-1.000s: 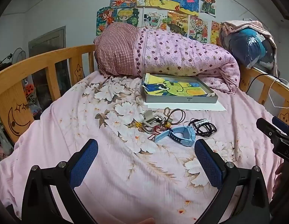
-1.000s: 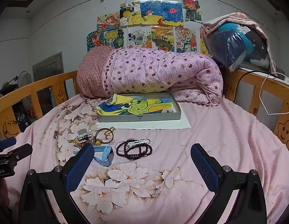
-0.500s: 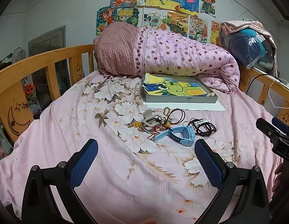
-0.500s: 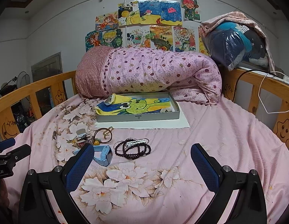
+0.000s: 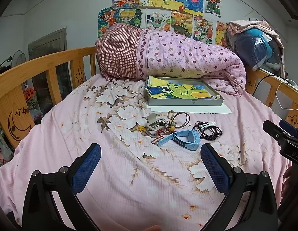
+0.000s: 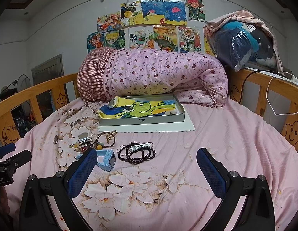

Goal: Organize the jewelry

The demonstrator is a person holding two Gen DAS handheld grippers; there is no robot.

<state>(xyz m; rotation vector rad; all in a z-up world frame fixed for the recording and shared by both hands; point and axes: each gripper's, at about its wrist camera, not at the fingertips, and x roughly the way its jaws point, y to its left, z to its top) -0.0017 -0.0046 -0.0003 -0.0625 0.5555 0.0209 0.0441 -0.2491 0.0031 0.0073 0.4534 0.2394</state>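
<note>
Two handheld grippers hover above a bed covered in a pink floral sheet [image 5: 91, 127], both with their blue-padded fingers spread wide and holding nothing. The left gripper [image 5: 151, 159] sits low in its own view, and the right gripper [image 6: 147, 162] does the same in its view. The jewelry lies in a loose cluster on the sheet ahead of them: a light blue smartwatch [image 5: 180, 139] nearest the grippers, a dark beaded bracelet [image 6: 136, 153] with a small white clip [image 6: 140, 146] resting on it just beside the watch, a brown cord necklace [image 6: 106, 139] looped with a yellowish bead, and a grey hair claw clip [image 5: 155, 124] tangled among red cords. Behind the cluster, a shallow grey tray [image 6: 142, 120] sits on a white sheet of paper [image 6: 149, 129], lined with a child's green frog drawing [image 6: 137, 108]. A rolled pink dotted quilt [image 6: 158, 75] lies behind the tray, against the wooden bed rail [image 5: 39, 67].
</note>
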